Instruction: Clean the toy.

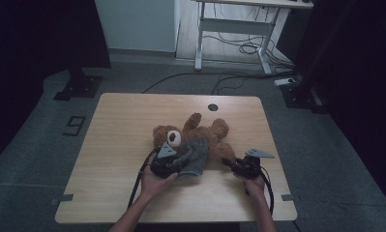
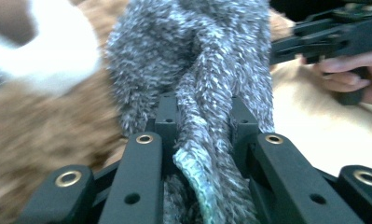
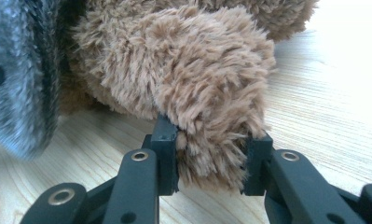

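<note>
A brown teddy bear (image 1: pixel 200 130) lies on its back in the middle of the wooden table (image 1: pixel 113 125), with a white muzzle (image 1: pixel 174 137). A grey fuzzy cloth (image 1: pixel 193 157) covers its body. My left gripper (image 1: pixel 173 164) is shut on a bunched fold of that grey cloth (image 2: pixel 207 116), right beside the bear's head (image 2: pixel 30 121). My right gripper (image 1: pixel 229 163) is shut on the bear's furry brown paw (image 3: pixel 207 102), low over the tabletop. The right gripper (image 2: pixel 323 42) and its hand also appear in the left gripper view, farther off.
A round cable hole (image 1: pixel 213 107) sits near the table's far edge. Beyond the table stand a white desk frame (image 1: pixel 239 29) and loose cables (image 1: pixel 219 77) on the grey floor. Dark stands (image 1: pixel 79 82) flank both sides.
</note>
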`<action>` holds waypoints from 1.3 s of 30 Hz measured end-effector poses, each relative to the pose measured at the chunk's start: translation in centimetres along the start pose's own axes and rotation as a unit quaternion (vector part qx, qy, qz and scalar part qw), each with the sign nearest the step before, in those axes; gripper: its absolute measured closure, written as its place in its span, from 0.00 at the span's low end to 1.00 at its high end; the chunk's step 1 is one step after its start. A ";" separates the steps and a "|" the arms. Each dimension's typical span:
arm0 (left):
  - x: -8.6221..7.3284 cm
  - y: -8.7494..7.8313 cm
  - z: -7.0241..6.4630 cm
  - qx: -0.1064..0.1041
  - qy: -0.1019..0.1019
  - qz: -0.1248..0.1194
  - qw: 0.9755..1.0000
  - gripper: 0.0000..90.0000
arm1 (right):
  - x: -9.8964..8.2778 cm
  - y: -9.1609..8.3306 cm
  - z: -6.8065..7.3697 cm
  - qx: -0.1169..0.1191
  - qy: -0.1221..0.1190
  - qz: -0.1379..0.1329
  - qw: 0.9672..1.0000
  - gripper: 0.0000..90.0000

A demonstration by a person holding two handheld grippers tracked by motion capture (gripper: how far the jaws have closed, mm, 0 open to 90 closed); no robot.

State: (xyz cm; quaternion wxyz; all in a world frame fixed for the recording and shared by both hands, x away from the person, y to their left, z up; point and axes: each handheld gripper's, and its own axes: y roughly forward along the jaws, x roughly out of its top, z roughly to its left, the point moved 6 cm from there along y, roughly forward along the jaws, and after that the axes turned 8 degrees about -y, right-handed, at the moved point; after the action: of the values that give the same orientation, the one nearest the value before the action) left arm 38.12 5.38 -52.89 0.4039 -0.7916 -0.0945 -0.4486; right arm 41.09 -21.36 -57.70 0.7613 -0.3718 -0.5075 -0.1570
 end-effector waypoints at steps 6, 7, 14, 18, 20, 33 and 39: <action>-2.4 -1.0 1.9 -0.006 -0.016 0.005 1.000 0.79 | 0.0 0.0 0.0 0.003 -0.004 0.003 1.000 0.73; -2.7 -1.2 2.1 -0.007 -0.021 0.003 1.000 0.79 | 0.0 0.0 0.0 0.003 -0.005 0.003 1.000 0.73; -4.0 -3.0 3.6 0.009 -0.030 0.001 1.000 0.79 | 0.0 0.0 0.0 0.004 -0.005 0.003 1.000 0.73; -4.7 -4.0 4.9 0.021 -0.042 -0.002 0.999 0.79 | 0.0 0.0 0.0 0.004 -0.004 0.003 1.000 0.73; -5.0 -4.4 5.5 0.024 -0.048 0.000 0.999 0.79 | 0.0 0.0 0.0 0.004 -0.004 0.003 1.000 0.73; -5.8 -6.7 6.7 0.027 -0.067 -0.021 0.997 0.79 | 0.0 0.0 0.0 0.006 -0.003 0.005 1.000 0.73; -2.6 -7.2 4.7 0.013 -0.034 -0.049 0.998 0.79 | 0.0 0.0 0.0 0.005 -0.002 0.005 1.000 0.73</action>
State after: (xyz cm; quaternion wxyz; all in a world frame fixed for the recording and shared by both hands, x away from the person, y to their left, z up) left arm 35.93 14.06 -52.21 0.3885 -0.7951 -0.1529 -0.4398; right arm 41.12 -21.39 -57.72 0.7630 -0.3707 -0.5078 -0.1504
